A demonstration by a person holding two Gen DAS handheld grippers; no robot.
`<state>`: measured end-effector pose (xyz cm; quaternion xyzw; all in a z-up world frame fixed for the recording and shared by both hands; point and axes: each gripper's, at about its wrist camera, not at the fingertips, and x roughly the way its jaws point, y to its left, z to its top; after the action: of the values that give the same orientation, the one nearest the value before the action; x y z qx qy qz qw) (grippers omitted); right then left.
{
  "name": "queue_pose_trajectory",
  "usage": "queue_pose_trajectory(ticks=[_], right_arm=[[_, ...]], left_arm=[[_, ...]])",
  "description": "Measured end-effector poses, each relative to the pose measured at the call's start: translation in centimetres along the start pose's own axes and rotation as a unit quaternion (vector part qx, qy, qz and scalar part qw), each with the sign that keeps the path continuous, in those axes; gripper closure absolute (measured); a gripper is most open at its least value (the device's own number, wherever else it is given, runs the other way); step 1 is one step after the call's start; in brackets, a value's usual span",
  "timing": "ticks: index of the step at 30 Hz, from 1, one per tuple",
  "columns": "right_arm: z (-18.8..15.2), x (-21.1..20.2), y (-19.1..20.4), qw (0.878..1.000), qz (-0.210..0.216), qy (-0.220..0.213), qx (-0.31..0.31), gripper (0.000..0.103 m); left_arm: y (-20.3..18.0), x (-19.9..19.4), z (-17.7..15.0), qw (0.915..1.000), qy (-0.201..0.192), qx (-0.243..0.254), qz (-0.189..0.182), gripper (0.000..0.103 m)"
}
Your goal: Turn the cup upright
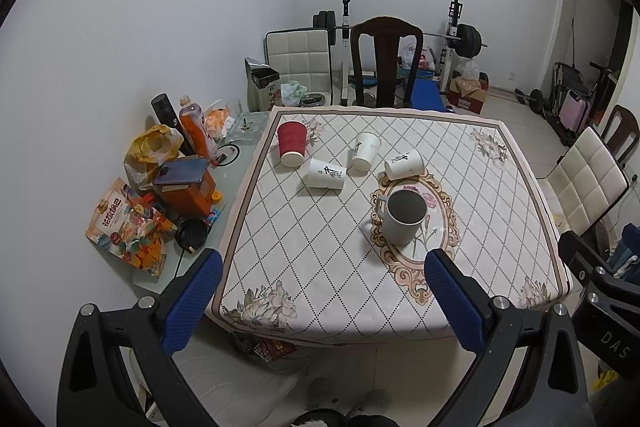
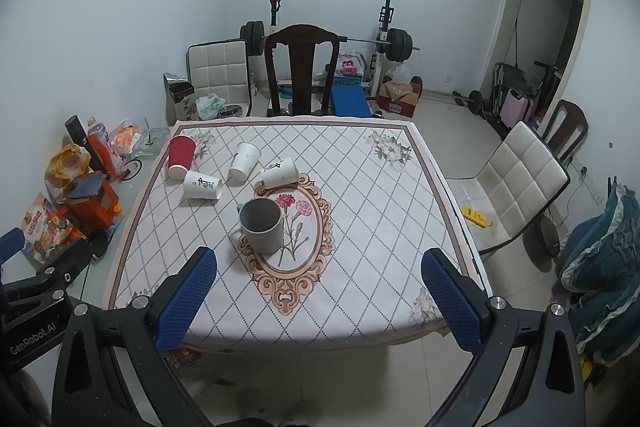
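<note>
Right wrist view: upright grey mug [image 2: 262, 225], inside not visible.

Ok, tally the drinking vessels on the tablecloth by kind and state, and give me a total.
White paper cups lying on their sides: 3 (left one, middle one, right one)
Red paper cup, standing rim down: 1
Grey mug, upright: 1
Total: 5
</note>
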<state>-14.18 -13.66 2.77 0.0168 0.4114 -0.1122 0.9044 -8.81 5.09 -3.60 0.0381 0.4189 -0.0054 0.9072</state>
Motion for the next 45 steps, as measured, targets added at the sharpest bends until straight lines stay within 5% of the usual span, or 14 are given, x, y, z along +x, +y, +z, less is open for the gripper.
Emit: queue_pose_trajectory(ticks=[45], right_arm=[[-0.3, 0.1, 1.5, 1.0, 0.012, 0.006, 0.008, 0.0]], left_arm=[[0.7, -0.5, 0.4, 0.9999, -0.003, 0.009, -0.005, 0.0]])
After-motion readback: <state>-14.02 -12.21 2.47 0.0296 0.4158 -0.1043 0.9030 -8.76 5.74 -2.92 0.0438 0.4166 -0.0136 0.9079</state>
